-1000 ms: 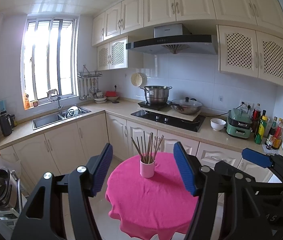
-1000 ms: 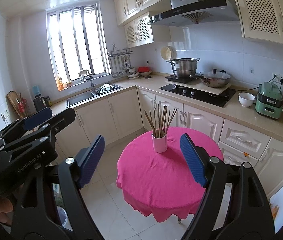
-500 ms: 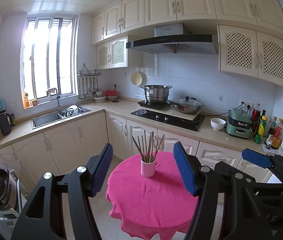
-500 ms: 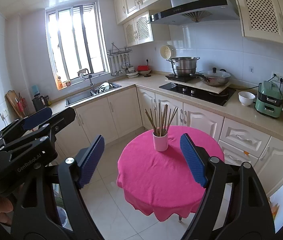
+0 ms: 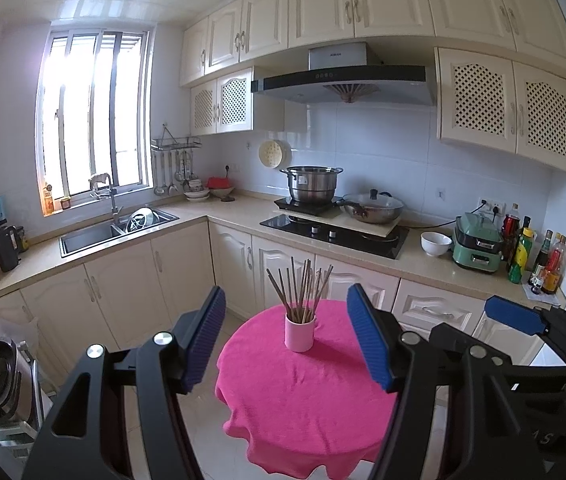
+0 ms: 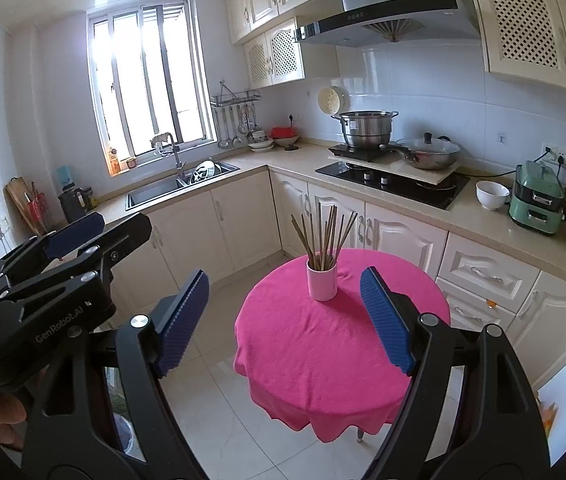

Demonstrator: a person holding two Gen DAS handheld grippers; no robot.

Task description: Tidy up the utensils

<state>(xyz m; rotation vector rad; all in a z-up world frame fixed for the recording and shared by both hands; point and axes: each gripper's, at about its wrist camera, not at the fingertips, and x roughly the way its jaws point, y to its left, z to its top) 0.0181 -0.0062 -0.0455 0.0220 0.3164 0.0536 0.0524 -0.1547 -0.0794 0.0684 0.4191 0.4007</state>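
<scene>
A pale pink cup (image 5: 300, 333) (image 6: 321, 283) stands upright on a small round table under a magenta cloth (image 5: 307, 392) (image 6: 339, 344). Several brown chopsticks (image 5: 301, 292) (image 6: 325, 236) fan out of the cup. My left gripper (image 5: 287, 338) hangs open in the air well short of the table, nothing between its blue pads. My right gripper (image 6: 285, 318) is open too, held back from the table and empty. In the right wrist view the left gripper's black frame (image 6: 59, 264) shows at the left; the right gripper's blue pad (image 5: 515, 314) shows at the right of the left wrist view.
An L-shaped counter (image 5: 219, 212) with cream cabinets runs behind the table. It carries a sink (image 5: 95, 236), a hob with a steel pot (image 5: 311, 184) and a lidded wok (image 5: 373, 208), a white bowl (image 5: 435, 243), a green appliance (image 5: 477, 246) and bottles (image 5: 539, 252). Tiled floor (image 6: 211, 392) surrounds the table.
</scene>
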